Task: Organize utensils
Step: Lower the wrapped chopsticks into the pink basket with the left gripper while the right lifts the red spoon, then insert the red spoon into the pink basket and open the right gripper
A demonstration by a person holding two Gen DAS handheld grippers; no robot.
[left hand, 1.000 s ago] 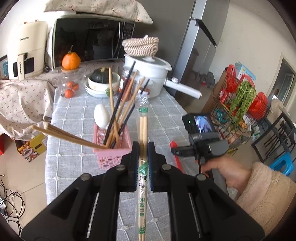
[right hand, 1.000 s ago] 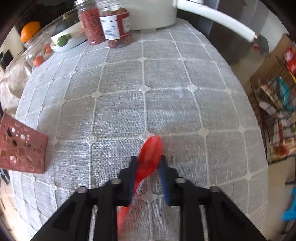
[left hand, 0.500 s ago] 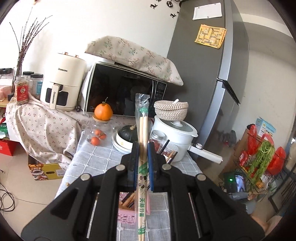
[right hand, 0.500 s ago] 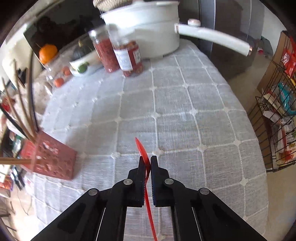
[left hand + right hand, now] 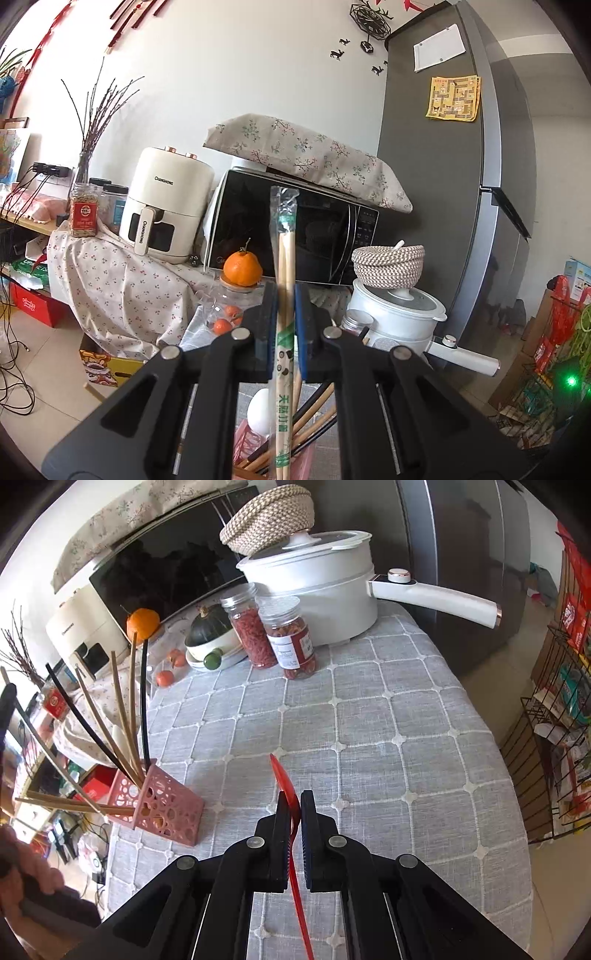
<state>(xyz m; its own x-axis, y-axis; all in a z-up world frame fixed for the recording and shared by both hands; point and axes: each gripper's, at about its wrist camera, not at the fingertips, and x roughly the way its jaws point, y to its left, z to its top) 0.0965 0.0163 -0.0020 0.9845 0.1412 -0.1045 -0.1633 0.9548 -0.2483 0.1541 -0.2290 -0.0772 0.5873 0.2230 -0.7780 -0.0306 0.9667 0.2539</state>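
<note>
Right wrist | right hand-held gripper (image 5: pixel 294 805) clamps red spoon (image 5: pixel 286 786)

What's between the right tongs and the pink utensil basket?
Right wrist view: only bare grey checked tablecloth between right tongs, shut on red spoon, and pink utensil basket.

- Left wrist view: the wrapped chopsticks (image 5: pixel 285 325) run off the bottom edge, so their lower end is lost.
- The pink basket (image 5: pixel 248 445) sits mostly behind the left gripper (image 5: pixel 285 295); only slivers show.
- A white egg-shaped thing (image 5: pixel 263 410) peeks out there, what it is I can't tell.
- Right wrist view: the red spoon (image 5: pixel 289 794) shows edge-on, its handle cut by the bottom edge.
- A hand (image 5: pixel 26 878) at the lower left is cropped, and what it grips is dark and unclear.
- The counter (image 5: pixel 369 738) near edge is hidden under the right gripper (image 5: pixel 294 797).
</note>
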